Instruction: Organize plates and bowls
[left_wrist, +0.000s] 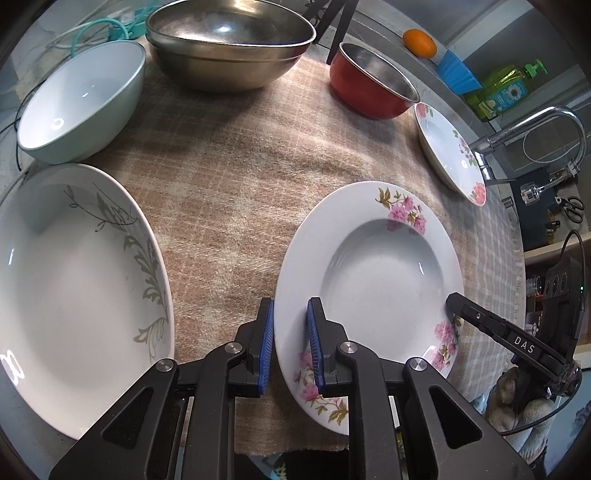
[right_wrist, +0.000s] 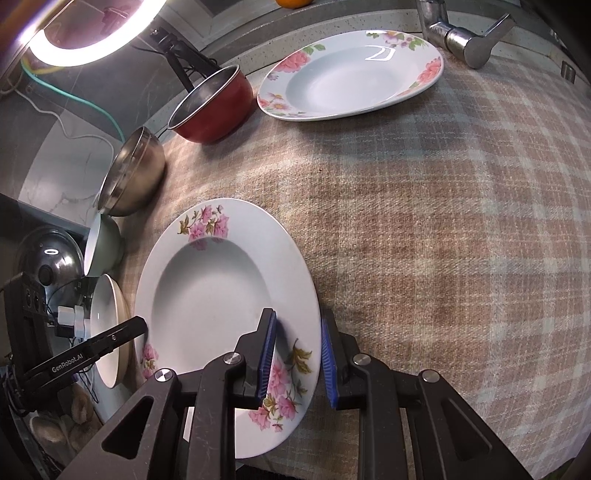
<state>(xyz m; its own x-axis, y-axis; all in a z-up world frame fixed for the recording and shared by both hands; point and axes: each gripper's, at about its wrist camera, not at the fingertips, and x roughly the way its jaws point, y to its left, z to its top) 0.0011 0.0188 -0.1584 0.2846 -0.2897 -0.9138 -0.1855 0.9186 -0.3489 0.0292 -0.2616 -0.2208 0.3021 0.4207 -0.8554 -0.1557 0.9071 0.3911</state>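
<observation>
A white deep plate with pink flowers (left_wrist: 373, 280) lies on the checked cloth; it also shows in the right wrist view (right_wrist: 221, 295). My left gripper (left_wrist: 291, 332) straddles its left rim, jaws around the rim with small gaps. My right gripper (right_wrist: 297, 354) straddles its right rim, one finger over the plate, one outside, with gaps. The right gripper's finger (left_wrist: 480, 317) shows at the plate's far rim in the left view. A second flowered plate (right_wrist: 347, 74) lies further back, also in the left wrist view (left_wrist: 448, 151).
A large white plate with grey leaves (left_wrist: 74, 288) lies left. A pale green bowl (left_wrist: 81, 99), a steel bowl (left_wrist: 229, 44) and a red pot (left_wrist: 369, 85) stand at the back. A tap (right_wrist: 465, 37) and a dish-soap bottle (left_wrist: 506, 88) are at the right.
</observation>
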